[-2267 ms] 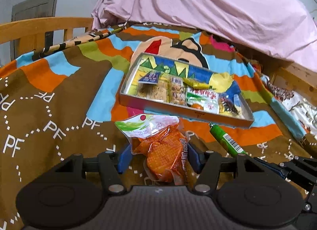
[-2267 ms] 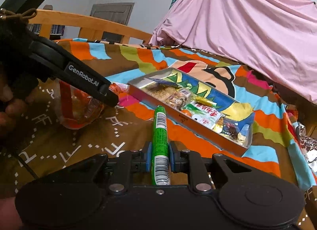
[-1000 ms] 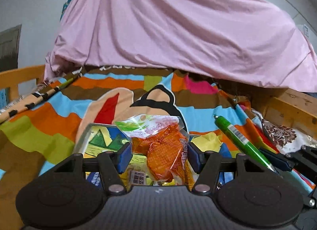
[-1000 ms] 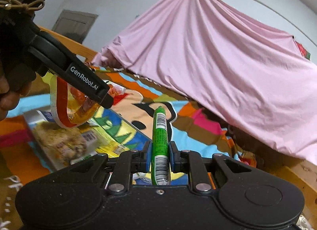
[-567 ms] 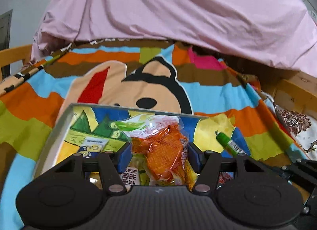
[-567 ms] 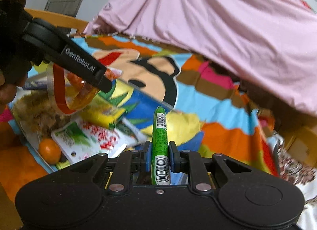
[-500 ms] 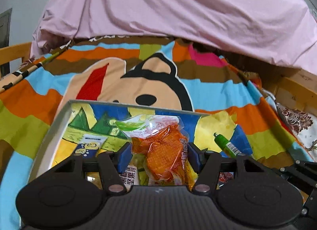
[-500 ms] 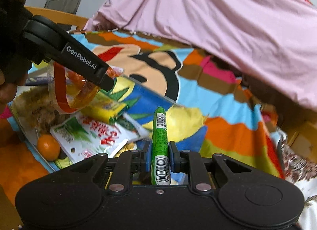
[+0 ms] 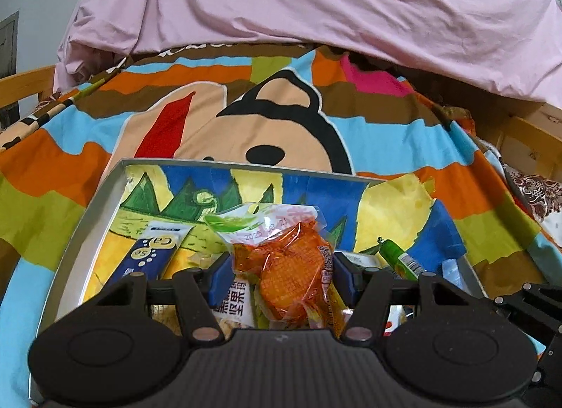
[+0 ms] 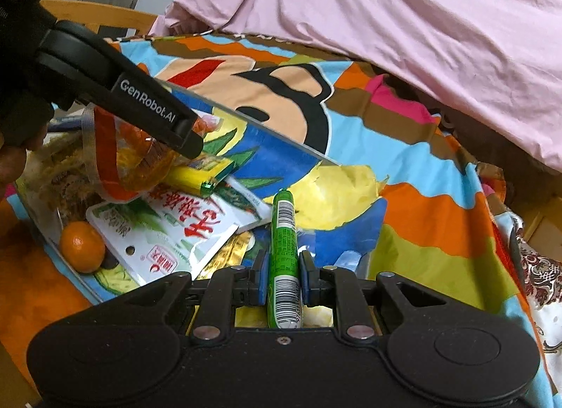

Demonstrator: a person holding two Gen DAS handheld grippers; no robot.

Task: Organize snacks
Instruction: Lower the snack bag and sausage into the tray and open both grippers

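Observation:
My left gripper (image 9: 281, 272) is shut on an orange snack pouch (image 9: 288, 267) with a green and white top, held over the grey tray (image 9: 87, 215). My right gripper (image 10: 282, 280) is shut on a green sausage stick (image 10: 283, 232) with barcodes, held over the tray's right end. The stick's tip also shows in the left wrist view (image 9: 395, 255). The left gripper (image 10: 186, 143) and its pouch (image 10: 137, 158) show at the left of the right wrist view. The tray holds several snack packs.
In the tray lie a blue and yellow sachet (image 9: 147, 253), a white and green pack with red characters (image 10: 175, 229), a yellow bar (image 10: 196, 176) and a small orange (image 10: 81, 246). The tray rests on a colourful cartoon blanket (image 9: 281, 120). Pink cloth (image 9: 316, 4) hangs behind.
Both grippers have moved forward and lowered over the tray with their snacks still held. The tray now fills the lower part of both views.

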